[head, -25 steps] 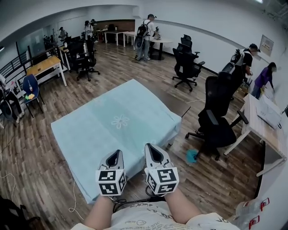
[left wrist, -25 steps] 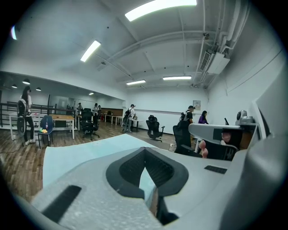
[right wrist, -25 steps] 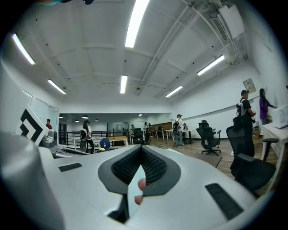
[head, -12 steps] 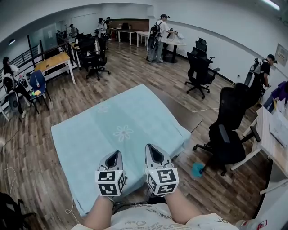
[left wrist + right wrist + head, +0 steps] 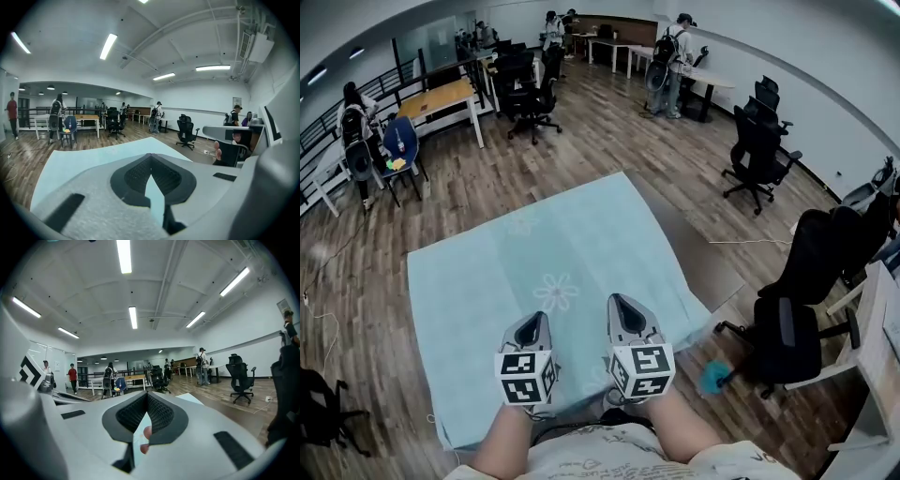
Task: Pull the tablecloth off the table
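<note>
A light blue tablecloth [image 5: 534, 272] with a flower print covers most of a table. A strip of bare brown tabletop [image 5: 689, 248] shows along its right side. My left gripper [image 5: 532, 323] and right gripper [image 5: 622, 305] hover side by side over the cloth's near edge and point away from me. Both are shut, and I see nothing pinched in either. In the left gripper view the closed left gripper [image 5: 150, 166] looks level across the tablecloth [image 5: 93, 157]. The right gripper [image 5: 146, 408] faces the room, with a corner of the tablecloth [image 5: 190, 398] past it.
Black office chairs [image 5: 797, 309] stand right of the table, with a teal object [image 5: 712, 377] on the wood floor beside them. A white desk [image 5: 877, 319] is at the far right. People, more chairs [image 5: 530, 89] and desks [image 5: 441, 98] fill the back of the room.
The head view has swung, so the table now sits nearer and more central in it. Both grippers stay shut, side by side, in the same place in the view.
</note>
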`<state>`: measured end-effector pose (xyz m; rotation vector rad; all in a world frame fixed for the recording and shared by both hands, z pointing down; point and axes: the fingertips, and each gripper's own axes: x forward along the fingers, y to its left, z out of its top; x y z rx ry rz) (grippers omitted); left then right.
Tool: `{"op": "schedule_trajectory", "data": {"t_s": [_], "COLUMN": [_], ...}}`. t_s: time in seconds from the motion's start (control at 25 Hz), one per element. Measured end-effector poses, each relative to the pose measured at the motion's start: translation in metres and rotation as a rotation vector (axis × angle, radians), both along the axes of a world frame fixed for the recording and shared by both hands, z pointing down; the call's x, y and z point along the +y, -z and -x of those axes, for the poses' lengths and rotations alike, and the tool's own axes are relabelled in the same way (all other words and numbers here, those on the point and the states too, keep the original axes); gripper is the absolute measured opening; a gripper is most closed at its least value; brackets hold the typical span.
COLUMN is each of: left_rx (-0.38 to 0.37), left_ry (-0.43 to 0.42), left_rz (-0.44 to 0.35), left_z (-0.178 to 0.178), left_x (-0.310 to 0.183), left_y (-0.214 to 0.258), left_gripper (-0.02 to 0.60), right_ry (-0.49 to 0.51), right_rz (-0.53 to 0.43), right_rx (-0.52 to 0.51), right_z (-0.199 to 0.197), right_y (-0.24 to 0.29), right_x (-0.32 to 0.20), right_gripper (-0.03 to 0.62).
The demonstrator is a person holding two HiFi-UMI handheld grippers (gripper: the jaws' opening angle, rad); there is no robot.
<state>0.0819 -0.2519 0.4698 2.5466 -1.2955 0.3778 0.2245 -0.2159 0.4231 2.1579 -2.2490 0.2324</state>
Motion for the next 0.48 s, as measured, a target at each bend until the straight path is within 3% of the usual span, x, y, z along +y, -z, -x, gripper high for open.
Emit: {"op": "schedule_trajectory", "data": {"t_s": [0.28, 0.48], "left_rx": [-0.029, -0.045], "left_ry": [0.160, 0.274], "left_rz": [0.065, 0.117], "left_z": [-0.014, -0.004], "left_x": [-0.047, -0.060], "left_y": [-0.026, -0.047], "left_gripper": [0.012, 0.012], "right_ry": [0.089, 0.165], "right_rz": [0.078, 0.135], "right_rx": [-0.003, 0.018], "right_z": [-0.049, -0.065], "right_y": [-0.029, -0.056], "right_x": [-0.066, -0.102], "right_gripper": [0.012, 0.012]}}
